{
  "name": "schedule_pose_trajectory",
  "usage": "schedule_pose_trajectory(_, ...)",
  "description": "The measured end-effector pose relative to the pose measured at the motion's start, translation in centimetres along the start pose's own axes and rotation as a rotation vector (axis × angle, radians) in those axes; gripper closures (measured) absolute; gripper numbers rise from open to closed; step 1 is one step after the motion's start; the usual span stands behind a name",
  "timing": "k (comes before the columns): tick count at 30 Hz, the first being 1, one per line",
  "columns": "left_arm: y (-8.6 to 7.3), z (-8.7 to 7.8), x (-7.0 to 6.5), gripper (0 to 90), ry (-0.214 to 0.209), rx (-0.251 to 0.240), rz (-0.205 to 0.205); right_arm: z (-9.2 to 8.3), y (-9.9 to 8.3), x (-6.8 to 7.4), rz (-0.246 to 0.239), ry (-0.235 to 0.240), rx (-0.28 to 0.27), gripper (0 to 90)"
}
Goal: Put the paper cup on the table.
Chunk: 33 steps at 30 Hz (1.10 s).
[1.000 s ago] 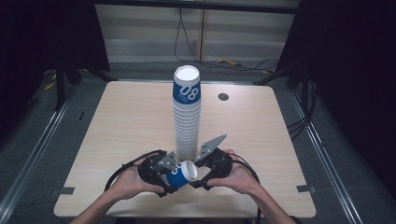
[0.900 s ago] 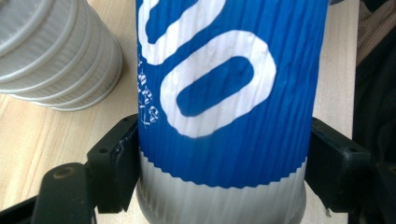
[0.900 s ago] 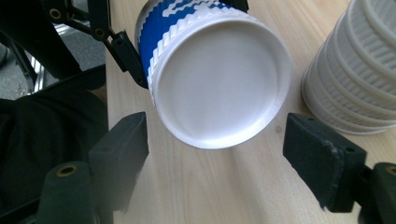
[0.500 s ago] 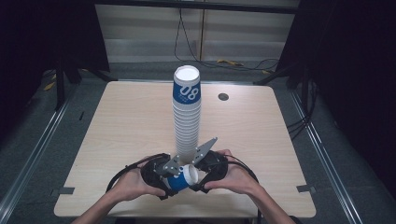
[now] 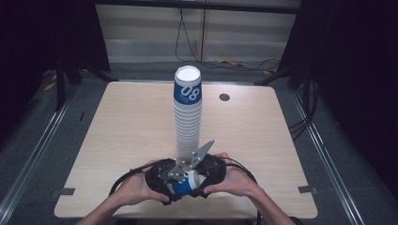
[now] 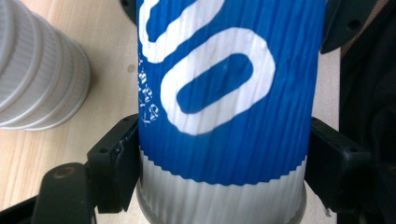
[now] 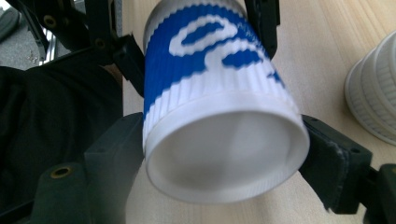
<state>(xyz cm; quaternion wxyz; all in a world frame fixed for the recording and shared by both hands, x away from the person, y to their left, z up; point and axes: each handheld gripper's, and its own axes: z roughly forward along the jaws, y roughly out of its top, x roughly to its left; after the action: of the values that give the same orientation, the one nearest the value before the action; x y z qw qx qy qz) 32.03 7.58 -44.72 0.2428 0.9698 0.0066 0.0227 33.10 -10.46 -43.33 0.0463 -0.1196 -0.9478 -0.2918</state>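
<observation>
A blue-and-white paper cup [image 5: 184,184] lies sideways at the surface's [image 5: 117,140] near edge, clamped in the left gripper [image 6: 219,154], while the right gripper's [image 7: 224,158] jaws, just opened, flank its rim without clearly pressing; next, probably lift it onto the tall cup stack [image 5: 187,117].

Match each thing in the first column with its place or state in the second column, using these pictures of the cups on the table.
Column one
1. single blue cup
2. tall cup stack
3. dark round disc
4. left hand-held gripper

Column two
a. stands upright in the middle of the table
b. shut on a ribbed cup wall
c. lies flat on the far right part of the tabletop
d. tipped on its side, near the front edge

Pairs: 1-d, 2-a, 3-c, 4-b
</observation>
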Motion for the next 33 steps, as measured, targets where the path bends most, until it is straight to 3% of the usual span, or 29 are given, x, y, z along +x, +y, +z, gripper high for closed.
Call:
schedule_pose_trajectory(10,-0.1,-0.1,0.1,21.7,0.004,0.000,0.020,0.0,0.1,0.3,-0.011,0.005,-0.017,28.4)
schedule_pose_trajectory(11,-0.1,0.1,-0.2,21.7,0.008,-0.041,-0.018,0.0,0.1,0.2,-0.010,0.008,-0.021,28.6)
schedule_pose_trajectory(16,-0.1,0.0,-0.3,21.0,0.022,-0.046,-0.002,-0.2,0.0,0.3,-0.015,0.004,-0.024,29.1)
schedule_pose_trajectory(17,-0.1,-0.2,0.0,20.6,0.014,-0.029,0.030,-0.3,0.0,0.3,-0.017,0.004,-0.021,29.1)
schedule_pose_trajectory(19,-0.4,0.0,-0.2,19.5,0.010,-0.098,-0.024,-0.4,0.0,0.2,-0.011,0.008,-0.027,28.9)
schedule_pose_trajectory(20,-0.6,-0.2,0.1,19.2,0.001,-0.094,-0.008,-0.4,0.0,0.2,-0.002,0.008,-0.028,28.9)
schedule_pose_trajectory(25,-1.1,-0.7,0.7,17.2,-0.013,-0.155,-0.029,-0.5,0.0,0.2,-0.004,0.001,-0.029,28.9)
schedule_pose_trajectory(27,-1.2,-1.0,0.7,16.4,-0.018,-0.158,-0.033,-0.5,0.0,0.1,-0.001,0.002,-0.028,28.9)
schedule_pose_trajectory(33,-1.3,-1.5,0.6,15.8,0.006,-0.180,-0.033,-0.8,-0.2,0.1,0.003,-0.010,-0.031,28.9)
